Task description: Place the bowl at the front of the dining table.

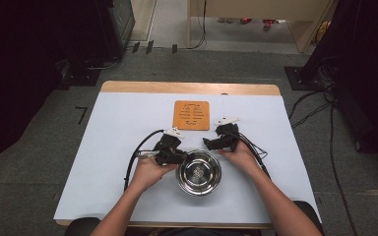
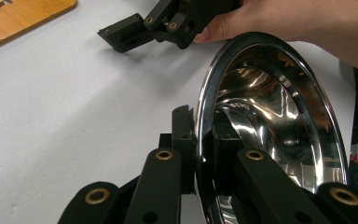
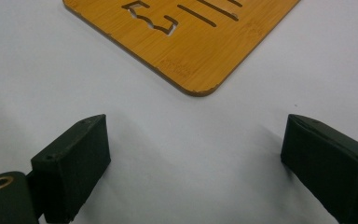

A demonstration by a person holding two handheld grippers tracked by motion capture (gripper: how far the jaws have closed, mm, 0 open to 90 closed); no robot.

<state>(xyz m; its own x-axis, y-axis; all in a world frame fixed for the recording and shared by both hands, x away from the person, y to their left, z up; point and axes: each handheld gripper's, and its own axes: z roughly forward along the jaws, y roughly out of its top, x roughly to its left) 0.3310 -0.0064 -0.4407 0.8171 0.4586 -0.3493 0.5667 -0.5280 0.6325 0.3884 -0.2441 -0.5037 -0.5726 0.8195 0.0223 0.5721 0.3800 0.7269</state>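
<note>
While clamped on steel bowl rim, left hand-held gripper rests.

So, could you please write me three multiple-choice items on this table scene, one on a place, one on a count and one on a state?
1. Where does the square slotted bamboo mat lie from the shiny round steel bowl?
A. beyond it, farther from the person
B. under it
C. inside it

2. How many bowls stand on the white table?
A. three
B. two
C. one

3. How are the left gripper's jaws?
A. wide open over the mat
B. shut on the bowl's rim
C. shut on a cable

Answers: 1 A, the high view shows bare table between them; 2 C, a single bowl is there; 3 B, the left gripper view shows one jaw outside the rim and one inside.
</note>
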